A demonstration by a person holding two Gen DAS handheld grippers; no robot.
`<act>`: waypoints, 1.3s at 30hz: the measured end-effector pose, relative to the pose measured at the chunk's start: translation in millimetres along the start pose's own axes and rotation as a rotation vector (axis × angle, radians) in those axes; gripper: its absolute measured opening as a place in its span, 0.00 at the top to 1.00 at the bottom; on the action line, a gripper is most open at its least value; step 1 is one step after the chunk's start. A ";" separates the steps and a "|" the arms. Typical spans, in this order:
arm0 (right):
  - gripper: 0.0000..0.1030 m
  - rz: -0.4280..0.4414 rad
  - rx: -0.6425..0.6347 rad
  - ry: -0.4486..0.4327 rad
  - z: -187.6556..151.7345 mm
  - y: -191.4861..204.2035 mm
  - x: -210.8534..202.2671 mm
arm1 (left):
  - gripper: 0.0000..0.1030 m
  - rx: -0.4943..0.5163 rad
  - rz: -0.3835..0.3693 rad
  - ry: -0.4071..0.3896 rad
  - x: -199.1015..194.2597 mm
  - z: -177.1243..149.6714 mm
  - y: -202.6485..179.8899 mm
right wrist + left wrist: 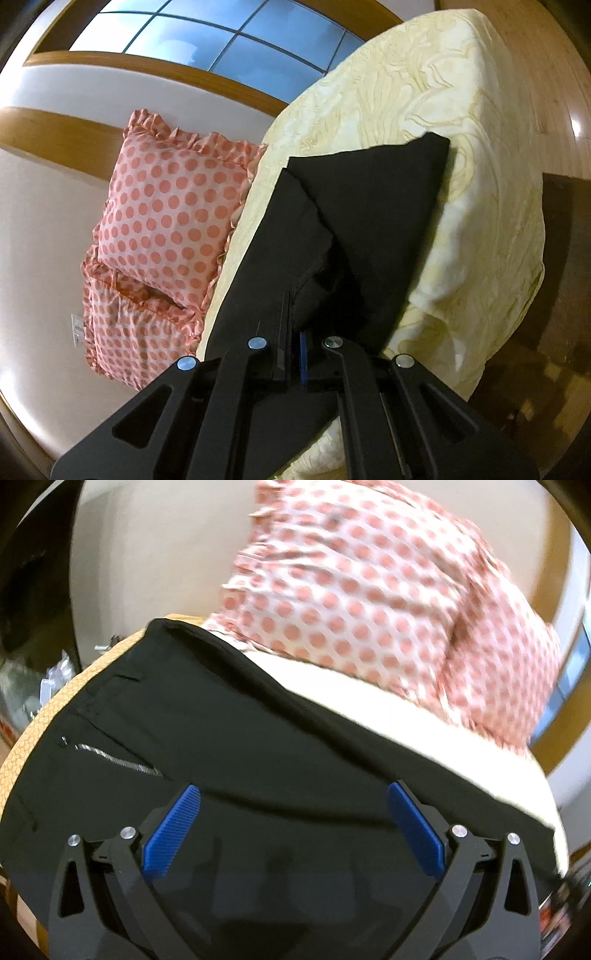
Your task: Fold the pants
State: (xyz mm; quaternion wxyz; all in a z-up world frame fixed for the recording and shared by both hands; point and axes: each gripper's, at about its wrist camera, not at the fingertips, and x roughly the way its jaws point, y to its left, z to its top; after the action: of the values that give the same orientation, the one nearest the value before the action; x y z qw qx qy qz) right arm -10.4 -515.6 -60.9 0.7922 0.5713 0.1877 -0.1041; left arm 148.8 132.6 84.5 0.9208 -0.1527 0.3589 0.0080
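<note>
1. Left wrist view: my left gripper [293, 825] has its two blue ribbed pads [171, 836] spread wide apart with nothing between them. It hangs right over the black fabric pants [229, 738]; can't tell if the pads actually touch the cloth.
2. Same view: the pants lie flat and fill the lower half of the picture, with a silver zipper [114, 760] showing on the left side. Beyond them sits the pink polka-dot ruffled pillow [369, 609], a bit blurry, on the cream bed cover [369, 709].
3. Right wrist view: my right gripper [293, 354] is pinched closed on a fold of the pants [369, 221], the fingers pressed together with just a sliver of blue pad visible.
4. Same view: the pants stretch away from the grip across the cream swirl-patterned bed cover [424, 92], one layer folded over another so the edges make a V.
5. Two pink dotted pillows [170, 210] sit at the left edge of the bed, against the wall under a wood-framed window [207, 40].
</note>
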 end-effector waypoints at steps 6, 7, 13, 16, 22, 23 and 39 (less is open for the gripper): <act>0.98 -0.008 -0.028 0.007 1.2 2.0 0.7 | 0.02 -0.104 0.018 0.090 52.3 62.8 16.9; 0.98 -0.008 -0.028 0.009 1.3 1.7 0.8 | 0.03 -0.116 0.011 0.110 61.8 69.1 17.8; 0.98 -0.029 -0.053 0.016 2.3 5.2 2.1 | 0.18 -0.138 0.096 0.228 137.1 101.7 18.3; 0.98 -0.031 -0.055 0.016 1.9 5.0 2.0 | 0.37 -0.219 0.103 0.316 169.1 103.5 33.0; 0.98 -0.031 -0.100 0.015 8.2 15.4 5.3 | 0.90 -0.371 0.059 0.312 166.6 97.1 69.2; 0.98 -0.033 -0.109 0.013 10.0 18.2 7.2 | 0.90 -0.367 0.059 0.301 158.6 96.6 70.6; 0.97 -0.156 -0.187 -0.009 39.4 19.5 -2.6 | 0.89 -0.360 0.034 0.044 -75.9 -78.6 97.6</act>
State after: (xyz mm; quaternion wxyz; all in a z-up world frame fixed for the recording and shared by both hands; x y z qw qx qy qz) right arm 1.7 -546.6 -32.0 0.8324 0.4779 0.2368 -0.1502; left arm 28.6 210.3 53.2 0.8701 -0.3092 0.3744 0.0846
